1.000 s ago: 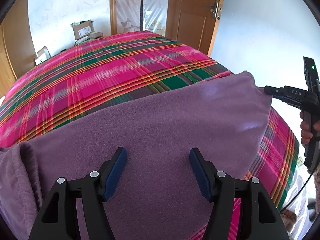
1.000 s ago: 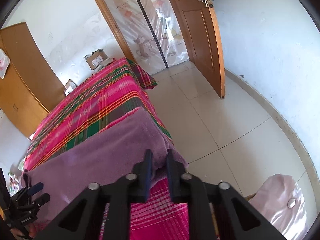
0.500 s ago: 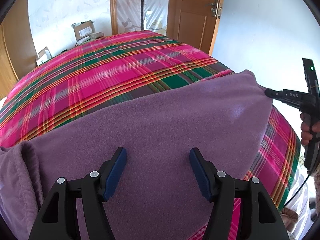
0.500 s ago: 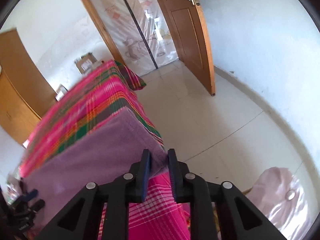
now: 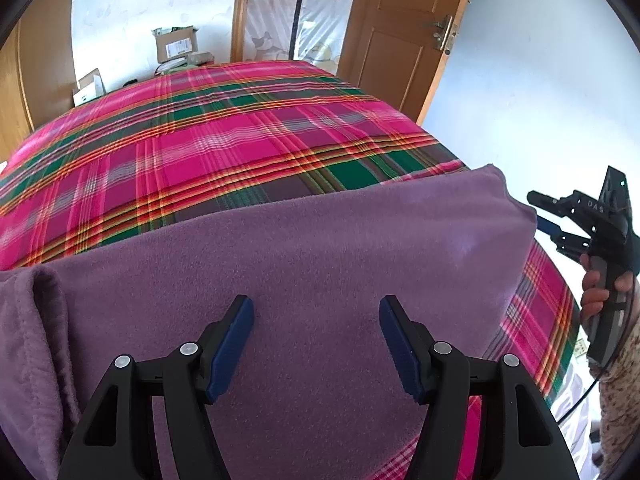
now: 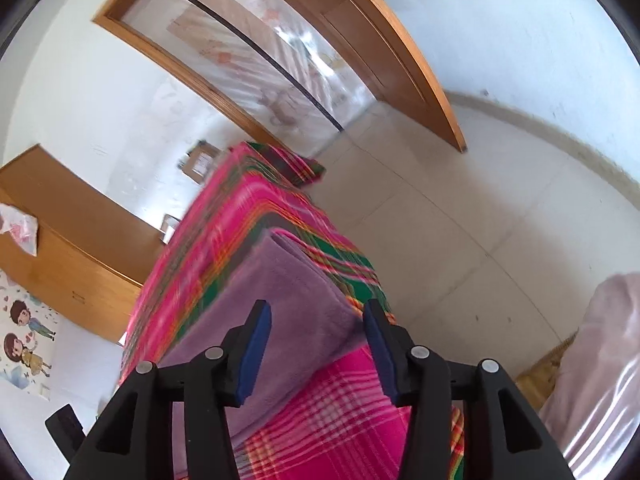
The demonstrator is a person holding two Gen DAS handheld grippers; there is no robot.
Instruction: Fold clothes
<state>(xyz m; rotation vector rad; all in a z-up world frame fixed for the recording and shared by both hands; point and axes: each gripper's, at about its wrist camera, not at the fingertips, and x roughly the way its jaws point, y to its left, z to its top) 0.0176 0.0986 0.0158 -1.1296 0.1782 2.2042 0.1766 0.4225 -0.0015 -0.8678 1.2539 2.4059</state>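
Note:
A purple fleece garment (image 5: 312,248) lies folded flat across the near end of the plaid-covered bed (image 5: 240,140). My left gripper (image 5: 316,336) hovers open just above its middle, nothing between the blue pads. In the right wrist view the same garment (image 6: 288,304) ends at the bed's right edge. My right gripper (image 6: 318,346) is opening; its jaws stand apart on either side of the garment's corner, and the pads press on nothing. From the left wrist view the right gripper (image 5: 540,216) sits just off that corner, held by a hand (image 5: 600,288).
The bed's right edge drops to a tiled floor (image 6: 460,220). A wooden door (image 5: 396,40) and a plastic-covered doorway (image 5: 280,8) stand beyond the bed. Cardboard boxes (image 5: 176,44) sit at the far side. A pale pink cover (image 6: 600,380) lies at the right.
The right gripper, pinched on the garment's right corner before, has opened and let it go, rolling and drawing slightly away. The corner now rests on the bed. The left gripper stayed put.

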